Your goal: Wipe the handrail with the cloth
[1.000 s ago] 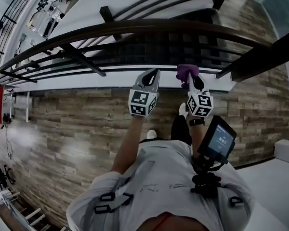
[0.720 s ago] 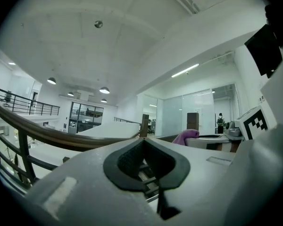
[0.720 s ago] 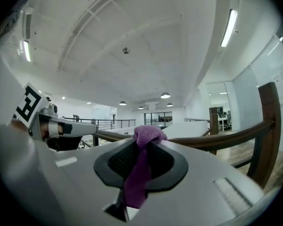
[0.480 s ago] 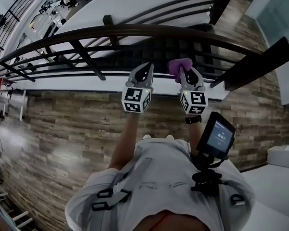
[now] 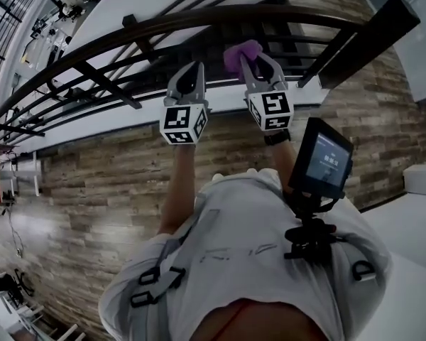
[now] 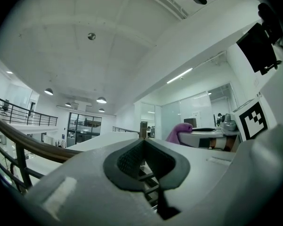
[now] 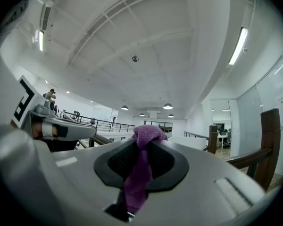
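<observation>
Cloth (image 5: 240, 52) clamped in right gripper (image 5: 258, 66), left gripper (image 5: 190, 73) closed, near handrail (image 5: 199, 21).

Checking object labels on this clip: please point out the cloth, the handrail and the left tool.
cloth (image 7: 140, 173), right gripper view, on the purple strip pinched between the jaws.
handrail (image 5: 199, 16), head view, on the dark curved top rail.
left tool (image 5: 197, 69), head view, at its closed tips.

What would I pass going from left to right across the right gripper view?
left gripper → purple cloth → thin wooden post → thick wooden post
</observation>
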Demonstrator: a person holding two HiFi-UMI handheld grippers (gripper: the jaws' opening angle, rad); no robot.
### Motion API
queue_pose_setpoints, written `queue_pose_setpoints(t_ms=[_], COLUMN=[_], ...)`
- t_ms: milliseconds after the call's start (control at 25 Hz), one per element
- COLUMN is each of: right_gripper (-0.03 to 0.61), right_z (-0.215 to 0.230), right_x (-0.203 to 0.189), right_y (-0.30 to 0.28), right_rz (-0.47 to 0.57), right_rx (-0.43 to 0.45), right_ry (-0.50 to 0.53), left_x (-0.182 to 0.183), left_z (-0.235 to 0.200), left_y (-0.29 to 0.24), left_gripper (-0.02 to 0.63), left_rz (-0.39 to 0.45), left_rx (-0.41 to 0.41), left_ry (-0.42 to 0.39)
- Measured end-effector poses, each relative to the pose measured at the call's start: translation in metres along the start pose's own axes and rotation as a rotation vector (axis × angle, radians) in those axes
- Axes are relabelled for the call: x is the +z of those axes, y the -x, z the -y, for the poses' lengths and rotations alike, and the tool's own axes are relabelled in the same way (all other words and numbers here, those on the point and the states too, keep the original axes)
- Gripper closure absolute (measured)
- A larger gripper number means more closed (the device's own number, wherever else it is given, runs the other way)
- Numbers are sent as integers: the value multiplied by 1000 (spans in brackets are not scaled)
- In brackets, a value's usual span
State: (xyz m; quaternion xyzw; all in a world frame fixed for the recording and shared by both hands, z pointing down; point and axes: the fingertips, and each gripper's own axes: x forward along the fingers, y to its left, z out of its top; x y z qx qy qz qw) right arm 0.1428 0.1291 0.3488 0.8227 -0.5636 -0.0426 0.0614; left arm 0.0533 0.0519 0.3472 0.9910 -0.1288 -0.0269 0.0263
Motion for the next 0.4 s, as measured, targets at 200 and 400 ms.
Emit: queue_pose_setpoints(t_ms=[200, 400], right_gripper=[526, 526], right_z=[6, 8], right_x=[-2, -8], right_y=[6, 7], right_rz=[2, -6], right_rx=[-14, -17], right_ry=[-8, -1], left_x=[-9, -17], left_z=[15, 17], left_y=[-2, -5], left_gripper=[612, 612], left_rz=[-17, -27], left_rx=[-30, -39], left_ry=[2, 4])
